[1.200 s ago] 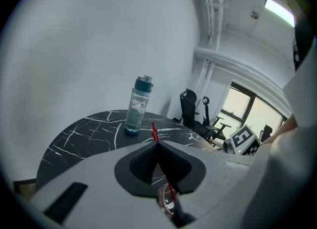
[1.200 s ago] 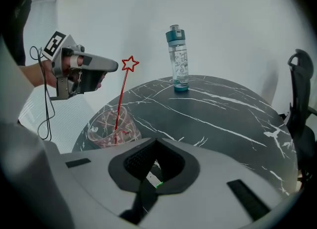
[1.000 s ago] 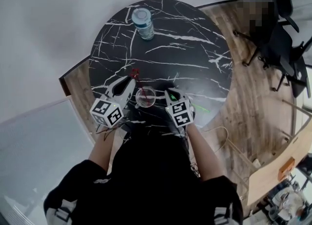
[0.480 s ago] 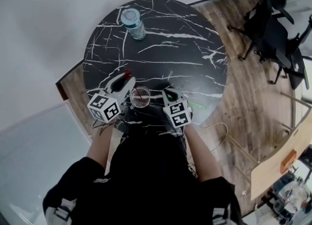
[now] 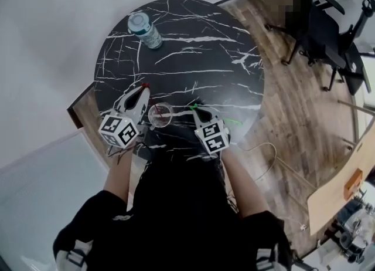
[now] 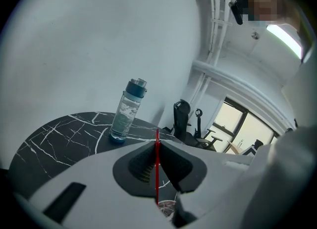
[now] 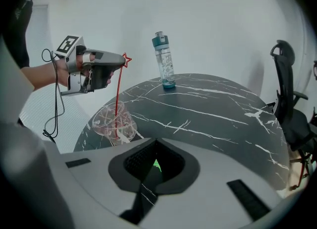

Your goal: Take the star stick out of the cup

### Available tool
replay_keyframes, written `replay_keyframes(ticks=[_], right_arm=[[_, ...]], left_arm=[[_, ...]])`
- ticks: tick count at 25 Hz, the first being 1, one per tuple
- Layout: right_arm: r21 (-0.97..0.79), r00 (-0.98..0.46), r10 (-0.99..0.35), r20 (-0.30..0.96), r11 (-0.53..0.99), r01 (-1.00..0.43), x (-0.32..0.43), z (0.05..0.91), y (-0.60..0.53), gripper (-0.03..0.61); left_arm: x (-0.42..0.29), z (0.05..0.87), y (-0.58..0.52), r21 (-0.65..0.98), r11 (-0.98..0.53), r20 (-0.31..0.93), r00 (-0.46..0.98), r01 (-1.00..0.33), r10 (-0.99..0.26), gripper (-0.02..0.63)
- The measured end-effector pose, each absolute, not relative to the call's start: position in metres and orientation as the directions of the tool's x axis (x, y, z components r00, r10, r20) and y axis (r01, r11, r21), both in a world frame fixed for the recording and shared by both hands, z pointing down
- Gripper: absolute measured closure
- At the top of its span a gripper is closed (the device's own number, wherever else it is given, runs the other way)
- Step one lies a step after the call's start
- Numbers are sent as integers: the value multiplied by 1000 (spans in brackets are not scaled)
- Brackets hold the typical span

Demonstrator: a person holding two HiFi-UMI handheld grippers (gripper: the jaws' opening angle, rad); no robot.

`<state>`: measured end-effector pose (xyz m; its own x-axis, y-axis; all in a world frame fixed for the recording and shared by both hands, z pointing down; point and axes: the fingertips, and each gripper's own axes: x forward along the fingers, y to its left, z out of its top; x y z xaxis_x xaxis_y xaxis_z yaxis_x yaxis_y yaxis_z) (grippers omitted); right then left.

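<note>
Floor: light wooden plank floor [image 5: 293,123], showing to the right of the table.
Table: round black marble-look table with white veins [image 5: 199,64]; it carries the bottle and the cup.
Chair: black wheeled office chair [image 5: 328,35], standing on the floor at the far right, well apart from the table.
Left gripper: white two-jaw gripper with a marker cube [image 5: 142,92], held just left of the cup. Its jaws have just been closing and are now clamped on the stick, which runs straight along the seam between the pads.
Right gripper: matching white gripper [image 5: 197,109], just right of the cup and pointing down at the table. Its jaw tips meet. A green sliver [image 7: 156,164] shows in the gap behind the tips; whether it is pinched cannot be told.
Bottle: clear plastic water bottle with a teal cap [image 5: 145,30], upright at the far side of the table, well apart from the cup.
Cup: clear plastic cup [image 5: 160,115], standing near the table's near edge, between the two grippers.
Star stick: thin red stick with an outlined star on top [image 7: 117,94], held upright. The star is just above the left gripper's jaws and the lower end is down inside the cup.
Second stick: thin green stick [image 5: 234,122], on the table just right of the right gripper.
</note>
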<state>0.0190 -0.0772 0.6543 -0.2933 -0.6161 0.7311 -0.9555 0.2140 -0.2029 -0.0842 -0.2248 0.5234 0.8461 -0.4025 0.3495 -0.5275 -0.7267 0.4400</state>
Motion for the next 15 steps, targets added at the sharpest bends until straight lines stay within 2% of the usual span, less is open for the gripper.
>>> replay_keyframes(ticks=[15], right_arm=[[-190,-287,-702,652,215,-958,59,620,-46,581]], left_arm=[[-66,444,-219,255,-786,278,821,-564,-499,597]])
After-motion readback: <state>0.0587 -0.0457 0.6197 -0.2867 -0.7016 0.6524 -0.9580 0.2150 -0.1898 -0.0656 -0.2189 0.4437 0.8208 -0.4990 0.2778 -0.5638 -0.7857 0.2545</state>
